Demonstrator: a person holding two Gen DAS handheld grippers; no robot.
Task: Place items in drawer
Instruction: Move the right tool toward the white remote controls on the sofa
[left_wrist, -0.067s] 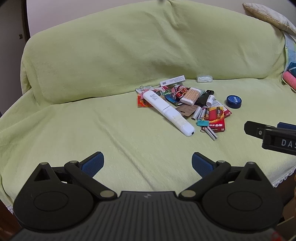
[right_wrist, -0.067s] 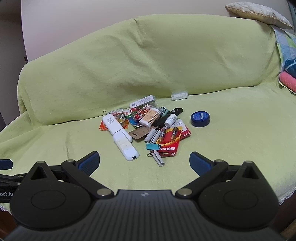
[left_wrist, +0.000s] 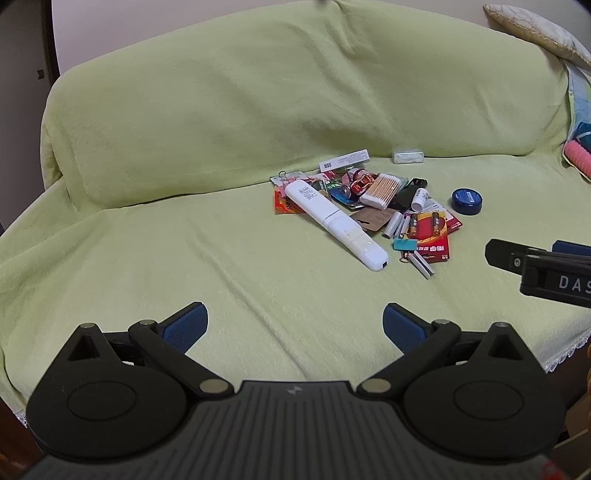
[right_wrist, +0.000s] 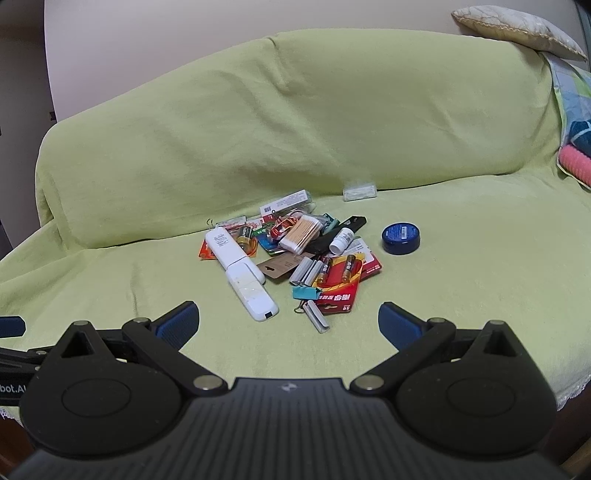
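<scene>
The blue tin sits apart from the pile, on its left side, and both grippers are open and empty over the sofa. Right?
Not quite. The blue tin does sit apart from the pile, but on its right side, as the right wrist view shows. The left gripper and right gripper are open and empty over the sofa.

Readable text was sparse. The right gripper body, seen from the left wrist view, carried white letters "DAS", cut off by the frame edge. The left gripper body, in the right wrist view, showed "bot.AI", also cropped. The red battery card had white characters, too small to read. Barcode box print was illegible.
</scene>
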